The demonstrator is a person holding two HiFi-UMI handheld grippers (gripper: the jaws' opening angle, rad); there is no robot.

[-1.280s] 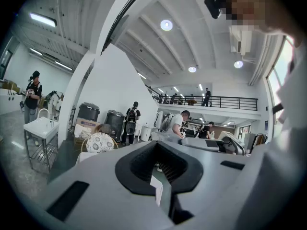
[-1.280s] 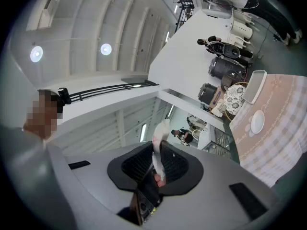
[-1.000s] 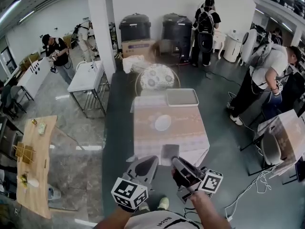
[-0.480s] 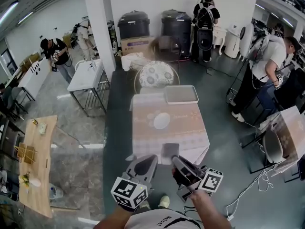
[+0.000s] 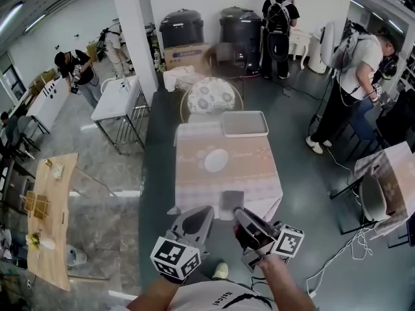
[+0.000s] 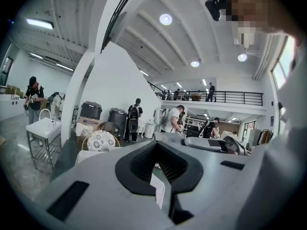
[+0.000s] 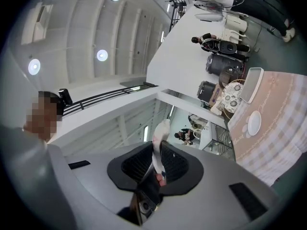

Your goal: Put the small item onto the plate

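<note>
A white plate (image 5: 216, 160) lies in the middle of the cloth-covered table (image 5: 253, 173) ahead of me; the right gripper view also catches the plate (image 7: 253, 122). My right gripper (image 5: 238, 214) is held low before the table's near edge, well short of the plate. It is shut on a small white item (image 7: 159, 140) with a pinkish end that sticks out past the jaws. My left gripper (image 5: 206, 211) hangs beside it, shut, with nothing between its jaws; from its own camera the left gripper (image 6: 162, 195) shows the same.
A grey tray (image 5: 244, 123) sits at the table's far edge, with a round patterned chair (image 5: 210, 97) behind it. A dark square thing (image 5: 231, 203) stands at the near edge. Several people stand around; a white table (image 5: 118, 99) is at the left, cables (image 5: 337, 251) on the floor at the right.
The view has shifted a little, so the table and plate sit slightly higher and further left. Both grippers keep their places and their grip. The person at the right has stepped away.
</note>
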